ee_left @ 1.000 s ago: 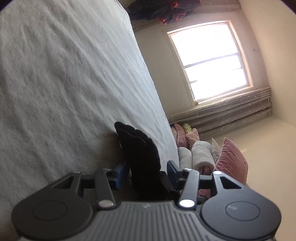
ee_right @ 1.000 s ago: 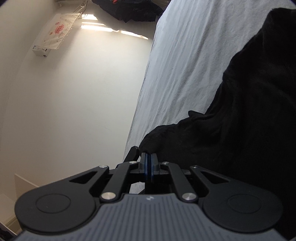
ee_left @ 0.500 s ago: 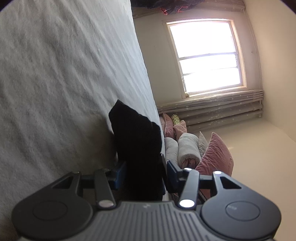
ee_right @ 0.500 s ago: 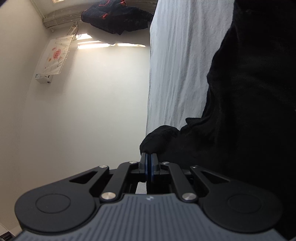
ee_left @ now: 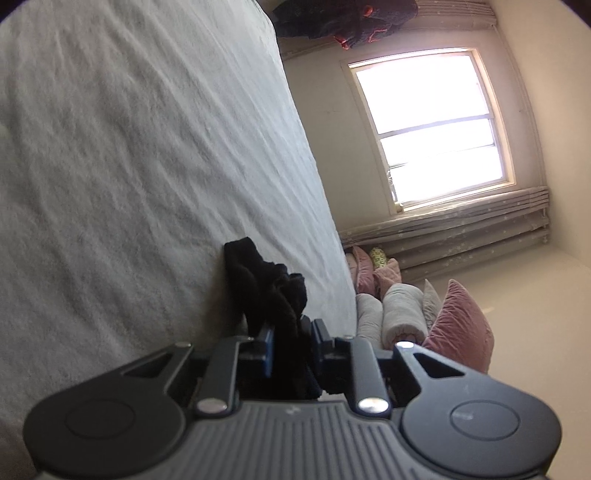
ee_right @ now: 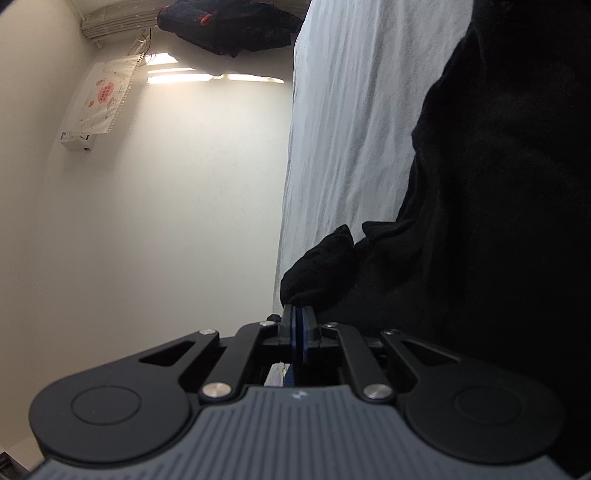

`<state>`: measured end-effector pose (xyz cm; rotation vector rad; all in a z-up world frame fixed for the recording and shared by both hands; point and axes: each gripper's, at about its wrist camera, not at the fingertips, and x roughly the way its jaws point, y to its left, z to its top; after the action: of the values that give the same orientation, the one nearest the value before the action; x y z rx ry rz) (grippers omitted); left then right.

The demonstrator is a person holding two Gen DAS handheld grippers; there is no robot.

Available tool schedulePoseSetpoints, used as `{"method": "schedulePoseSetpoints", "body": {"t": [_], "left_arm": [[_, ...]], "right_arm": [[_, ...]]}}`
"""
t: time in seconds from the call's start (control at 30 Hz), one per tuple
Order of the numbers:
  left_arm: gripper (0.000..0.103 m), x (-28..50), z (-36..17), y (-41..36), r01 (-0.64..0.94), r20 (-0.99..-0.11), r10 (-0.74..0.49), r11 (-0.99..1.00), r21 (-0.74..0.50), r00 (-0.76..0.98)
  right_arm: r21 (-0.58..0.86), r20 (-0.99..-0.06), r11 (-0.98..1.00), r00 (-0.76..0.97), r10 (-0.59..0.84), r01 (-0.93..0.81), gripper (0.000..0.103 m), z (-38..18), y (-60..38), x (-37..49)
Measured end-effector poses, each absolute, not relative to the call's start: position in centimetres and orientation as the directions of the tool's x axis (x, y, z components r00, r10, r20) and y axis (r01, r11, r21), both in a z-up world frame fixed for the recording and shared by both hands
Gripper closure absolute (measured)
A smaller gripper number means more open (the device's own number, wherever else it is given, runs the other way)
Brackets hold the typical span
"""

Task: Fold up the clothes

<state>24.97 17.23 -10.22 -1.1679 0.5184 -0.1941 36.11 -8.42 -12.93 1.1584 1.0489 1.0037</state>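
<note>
Both grippers have cloth in them now, and the left one is where the change is: the left gripper [ee_left: 290,345] had its fingers [ee_left: 266,350] spread wide around a strip of black fabric a second ago, and now the blue pads have drawn in and pinch a bunched fold of the black garment [ee_left: 271,291], which crumples up just beyond the tips and rests against the white bed [ee_left: 129,166]. On the other side the right gripper [ee_right: 298,325] stays as it was, fingers [ee_right: 293,332] pressed tight together with a small knob of the black garment [ee_right: 498,221] trapped at their tips; the rest of the cloth hangs in a big dark mass filling the right of that view, lying over the bed [ee_right: 351,110]. So the garment is now held at two points, one in each hand, and that looks to me like the grab stage finished and the fold itself about to start. Further out, pink and grey cushions [ee_left: 436,317] sit piled past the bed's edge under the bright window [ee_left: 432,125], and a dark heap of other clothes [ee_right: 229,26] waits at the far end of the bed, near a covered wall unit [ee_right: 99,99].
</note>
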Motion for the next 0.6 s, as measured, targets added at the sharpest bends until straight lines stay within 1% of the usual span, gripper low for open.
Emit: {"method": "schedulePoseSetpoints", "body": {"t": [0.1,0.13,0.17,0.33,0.37,0.4,0.43,0.53,0.6], "left_arm": [[0.082,24.7,-9.5,17.3,-0.148,-0.331,-0.368,0.445,-0.883,0.869],[0.083,24.7,-9.3,17.3,-0.154,-0.340,-0.356,0.458,-0.875,0.870],[0.086,24.6,-9.1,17.4,-0.161,-0.347,-0.341,0.471,-0.868,0.874],[0.087,24.1,-8.8,18.2,-0.201,-0.374,-0.262,0.511,-0.836,0.889],[0.089,24.1,-8.8,18.3,-0.210,-0.379,-0.246,0.516,-0.830,0.892],[0.093,23.9,-8.6,18.3,-0.222,-0.386,-0.222,0.530,-0.818,0.895],[0.095,23.7,-8.3,18.2,-0.248,-0.409,-0.181,0.561,-0.789,0.894],[0.097,23.2,-7.7,18.0,-0.339,-0.476,-0.042,0.648,-0.682,0.879],[0.097,23.3,-7.7,18.2,-0.390,-0.513,0.006,0.658,-0.644,0.858]], "right_arm": [[0.986,-0.126,0.146,0.210,0.969,-0.082,0.097,-12.8,-7.9,36.1],[0.984,-0.132,0.153,0.209,0.969,-0.087,0.091,-12.8,-7.7,36.1],[0.983,-0.137,0.158,0.208,0.968,-0.090,0.088,-12.8,-7.5,36.1],[0.977,-0.159,0.184,0.210,0.965,-0.108,0.088,-12.8,-6.9,36.0],[0.975,-0.163,0.190,0.211,0.964,-0.114,0.088,-12.9,-6.8,35.9],[0.974,-0.166,0.194,0.210,0.963,-0.120,0.088,-12.8,-6.5,35.9],[0.973,-0.162,0.191,0.208,0.965,-0.126,0.088,-12.8,-6.3,35.9],[0.971,-0.147,0.181,0.208,0.967,-0.158,0.088,-12.4,-6.0,35.7],[0.966,-0.137,0.178,0.210,0.968,-0.186,0.088,-12.0,-5.9,35.6]]}}
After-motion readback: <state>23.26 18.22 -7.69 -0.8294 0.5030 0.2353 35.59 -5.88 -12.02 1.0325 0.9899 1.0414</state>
